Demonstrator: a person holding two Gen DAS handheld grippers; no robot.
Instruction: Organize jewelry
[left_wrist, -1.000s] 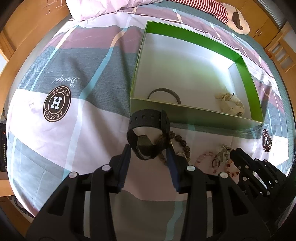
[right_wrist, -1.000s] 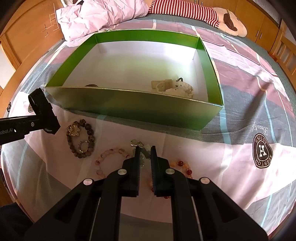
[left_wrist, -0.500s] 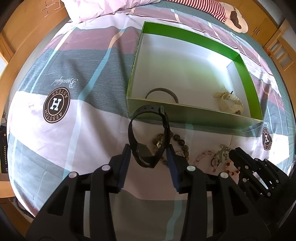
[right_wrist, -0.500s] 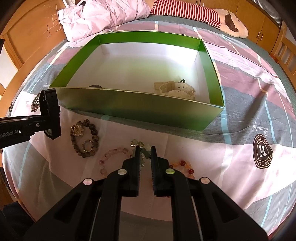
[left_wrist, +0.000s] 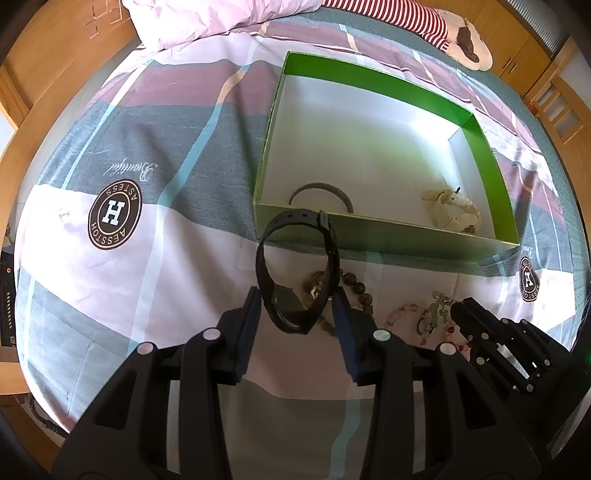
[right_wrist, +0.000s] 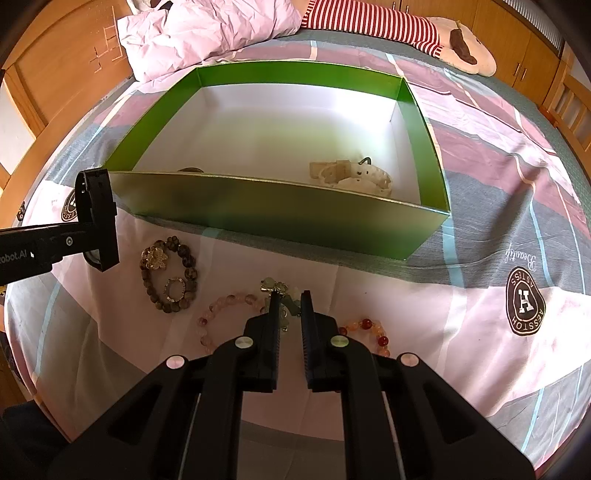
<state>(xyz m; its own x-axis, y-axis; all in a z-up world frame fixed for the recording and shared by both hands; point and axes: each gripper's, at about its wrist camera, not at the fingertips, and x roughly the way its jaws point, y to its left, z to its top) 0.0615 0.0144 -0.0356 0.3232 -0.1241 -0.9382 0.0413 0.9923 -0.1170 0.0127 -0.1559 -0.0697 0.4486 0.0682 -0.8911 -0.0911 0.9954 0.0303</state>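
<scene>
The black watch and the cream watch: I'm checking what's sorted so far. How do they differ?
The black watch is gripped between the fingers of the left gripper, outside the green box; the cream watch lies on the box floor. The black one's strap stands up as a round loop, while the cream one lies in a low heap. Both have straps with punched holes.

in the right wrist view, the green box's near wall (right_wrist: 280, 210) hides all but a sliver of the dark bangle (right_wrist: 190, 170) inside. the left gripper (right_wrist: 96, 218) is cut off by the left edge. the right gripper's fingers (right_wrist: 274, 325) cover part of a green charm piece (right_wrist: 275, 286), too small to identify.
</scene>
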